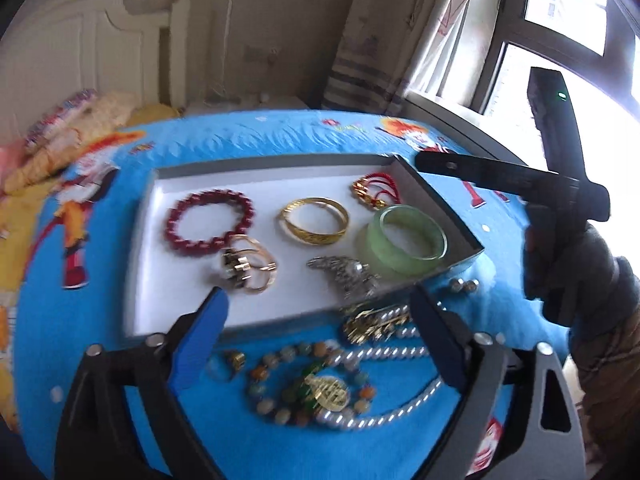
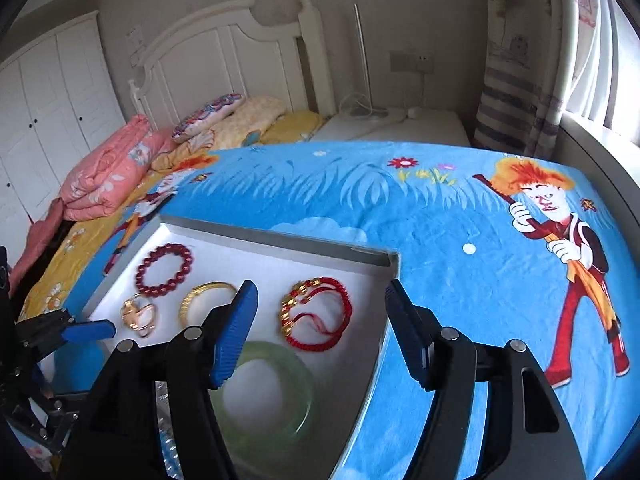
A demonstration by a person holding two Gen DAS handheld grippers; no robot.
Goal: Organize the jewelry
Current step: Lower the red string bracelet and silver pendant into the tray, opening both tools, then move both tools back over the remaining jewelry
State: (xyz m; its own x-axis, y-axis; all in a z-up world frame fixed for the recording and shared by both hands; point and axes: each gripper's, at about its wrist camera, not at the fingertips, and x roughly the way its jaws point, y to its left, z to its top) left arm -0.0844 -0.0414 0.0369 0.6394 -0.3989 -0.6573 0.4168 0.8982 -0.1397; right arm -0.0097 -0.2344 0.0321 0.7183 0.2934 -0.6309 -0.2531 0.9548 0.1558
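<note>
Your left gripper (image 1: 320, 308) stands wide open at the bottom of the left wrist view, with nothing between its blue pads (image 1: 206, 336). Under it, on the blue blanket (image 1: 280, 136), lie a pearl necklace (image 1: 384, 412), a bracelet of coloured beads (image 1: 276, 408) with a gold pendant (image 1: 330, 394), a gold brooch (image 1: 372, 324) and a small ring (image 1: 237, 360).

The grey tray (image 1: 436, 200) with white lining is in the middle of this view. In it you see a red bead bracelet (image 1: 208, 216) at the left, a gold bangle (image 1: 314, 220) in the centre, a red cord bracelet (image 1: 374, 190) at the upper right, a green jade bangle (image 1: 406, 244) at the right, a rose-gold bangle (image 1: 250, 266) and a silver brooch (image 1: 348, 274) near the front edge.

Your right gripper (image 2: 320, 332) is also open and holds nothing. In the right wrist view it hangs over the right corner of the tray, with the jade bangle low between its fingers.
</note>
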